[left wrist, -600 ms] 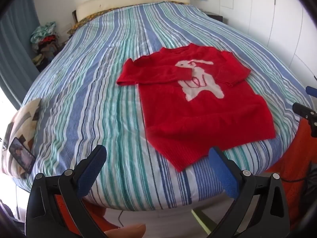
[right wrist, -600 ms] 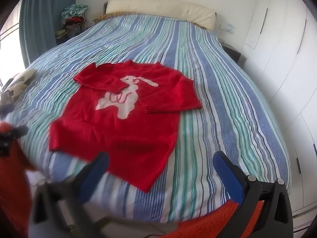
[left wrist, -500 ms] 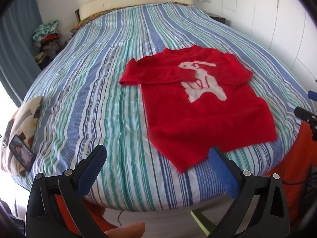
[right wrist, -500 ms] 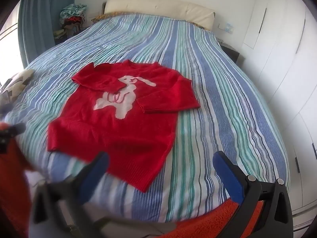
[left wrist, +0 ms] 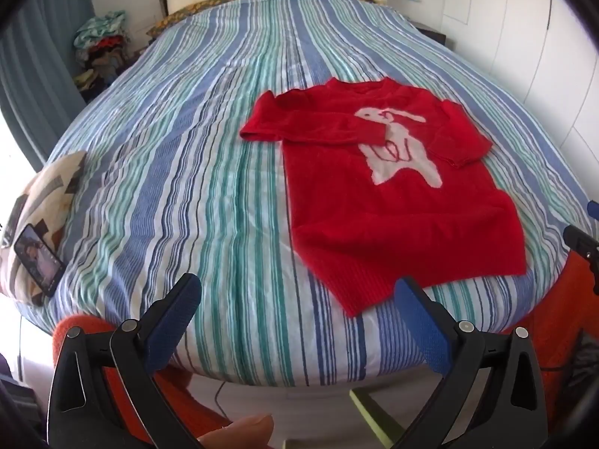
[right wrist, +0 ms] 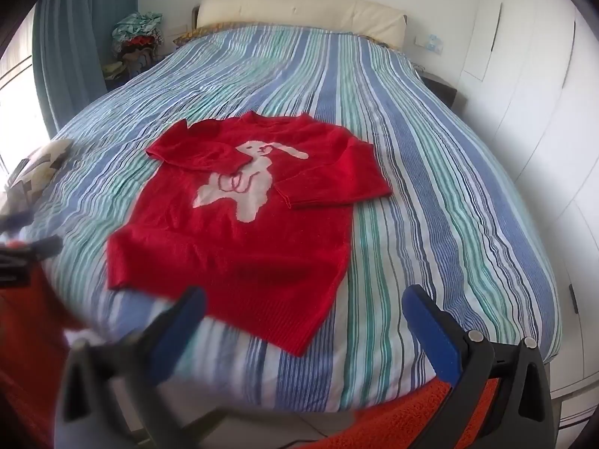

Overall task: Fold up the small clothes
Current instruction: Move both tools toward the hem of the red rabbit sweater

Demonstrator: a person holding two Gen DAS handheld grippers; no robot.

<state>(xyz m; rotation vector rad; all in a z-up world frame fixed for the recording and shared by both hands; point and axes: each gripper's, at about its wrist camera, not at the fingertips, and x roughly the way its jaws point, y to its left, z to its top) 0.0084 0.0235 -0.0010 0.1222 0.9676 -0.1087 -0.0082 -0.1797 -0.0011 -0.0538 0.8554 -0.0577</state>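
Note:
A small red sweater (left wrist: 397, 202) with a white rabbit on the chest lies flat on the striped bed, both sleeves folded across its front; it also shows in the right wrist view (right wrist: 243, 224). My left gripper (left wrist: 295, 295) is open and empty, held off the foot of the bed, left of the sweater's hem. My right gripper (right wrist: 303, 310) is open and empty, just short of the hem corner. The right gripper's tip shows at the far right of the left wrist view (left wrist: 584, 243).
The bed (left wrist: 209, 172) has a blue, green and white striped cover. A patterned cushion (left wrist: 45, 194) with a phone (left wrist: 37, 262) on it lies at the bed's left edge. An orange rug (right wrist: 404, 419) lies on the floor below. White wardrobes (right wrist: 524, 93) stand at right.
Both grippers have drifted slightly toward the bed; the sweater sits a little lower and more to the right in the left view. Nothing was grasped.

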